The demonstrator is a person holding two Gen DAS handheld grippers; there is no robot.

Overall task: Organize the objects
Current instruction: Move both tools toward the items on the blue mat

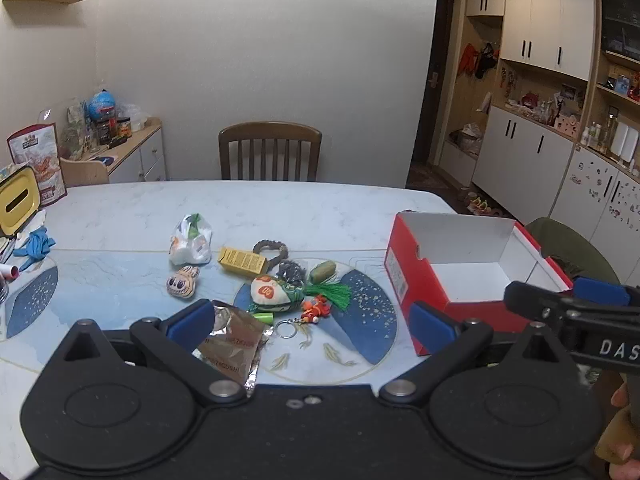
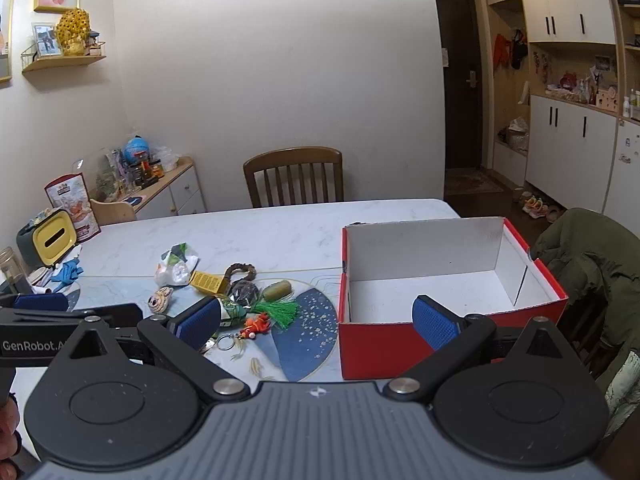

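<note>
Two tongs hovering spread apart, gripping nothing: left tongs (image 1: 312, 322) above the foil packet (image 1: 230, 346), right tongs (image 2: 318, 322) before the empty red box (image 2: 448, 280). Trinket pile (image 1: 280, 280) lying mid-surface (image 1: 280, 208), left of box.

Lighting: even, moderately bright indoor light from overhead, with a cool cast on the white wall (image 2: 280, 60) and soft, short shadows beneath the clutter on the tabletop (image 1: 280, 208). Dim zone: the doorway (image 2: 460, 80) at right falls into deep shadow. Image quality: strong fisheye bending at the edges, dark corner vignetting, mild foil glare on the packet (image 1: 234, 344), slight overall softness.
</note>
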